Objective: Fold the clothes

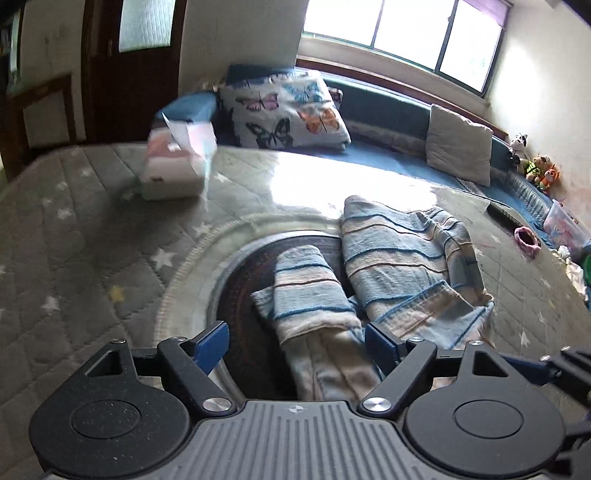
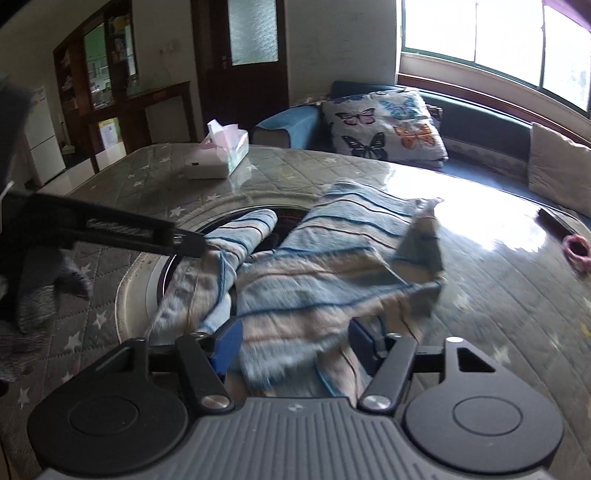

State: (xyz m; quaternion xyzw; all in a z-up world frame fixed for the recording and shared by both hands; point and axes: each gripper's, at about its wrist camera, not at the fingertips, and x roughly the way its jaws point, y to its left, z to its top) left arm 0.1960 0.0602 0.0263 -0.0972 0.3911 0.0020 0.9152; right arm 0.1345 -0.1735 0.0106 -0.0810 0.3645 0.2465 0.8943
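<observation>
The striped blue and cream garment (image 1: 399, 266) lies rumpled on the quilted, star-printed table cover (image 1: 74, 229), partly over a dark round inset (image 1: 243, 295) in the middle of the table. One sleeve (image 1: 306, 291) stretches toward you on the left side; the broader body spreads to the right, with a corner (image 2: 424, 236) turned up. Your left gripper (image 1: 297, 345) stands with its blue pads wide apart, the sleeve's near end lying between them; whether a pad touches the cloth is hard to tell. Your right gripper (image 2: 293, 345) is also parted, with the garment's near hem between its pads, and motion blur hides whether they press on it. In the right wrist view, the left gripper's dark frame cuts across the sleeve, with a gloved hand (image 2: 40, 295) behind it, partly cut off. Beyond the garment sits a tissue box (image 1: 177, 162), blurred. Further back are a butterfly cushion (image 1: 284, 110), a plain cushion (image 1: 458, 147), small toys (image 1: 535, 166) and a bright window (image 1: 406, 33). A pink ring (image 1: 528, 242) lies at the table's right edge.
</observation>
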